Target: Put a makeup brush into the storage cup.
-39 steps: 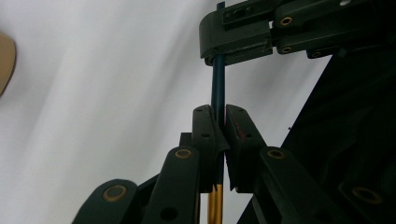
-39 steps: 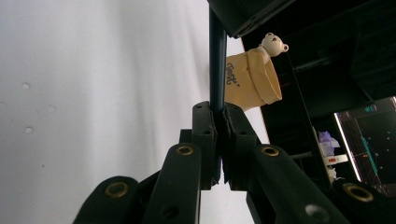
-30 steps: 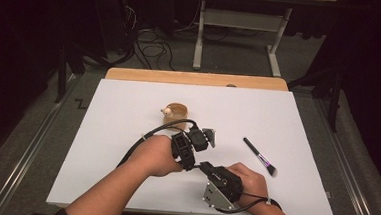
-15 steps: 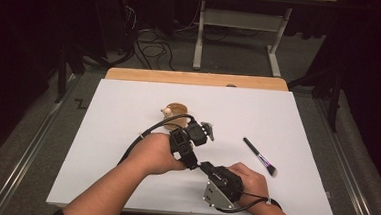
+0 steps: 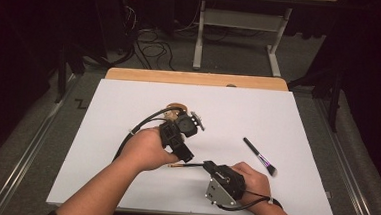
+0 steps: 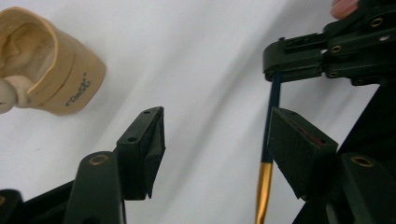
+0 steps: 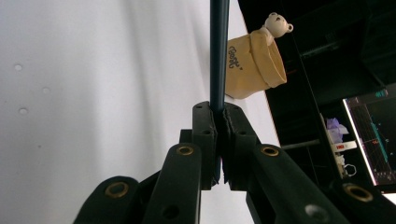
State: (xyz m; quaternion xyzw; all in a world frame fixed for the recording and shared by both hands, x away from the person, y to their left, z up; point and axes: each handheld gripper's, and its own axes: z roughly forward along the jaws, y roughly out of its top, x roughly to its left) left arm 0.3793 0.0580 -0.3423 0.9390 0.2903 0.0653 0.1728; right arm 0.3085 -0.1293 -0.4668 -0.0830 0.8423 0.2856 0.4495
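Brush [image 6: 270, 121], dark-handled with a gold ferrule, is clamped between the right gripper's [image 7: 218, 140] closed jaws low over the table [image 5: 99, 172]. Its bristle end is cut off. The left gripper [image 6: 215, 140] has just been opening, jaws apart, the handle running beside one pad. Beyond lies a tan cup [image 6: 56, 77], partly cropped, and another brush [image 5: 259, 156].

Brush handle [image 6: 272, 112] glossy dark, gold metal ferrule; pouch [image 6: 56, 74] matt tan, perhaps cloth.
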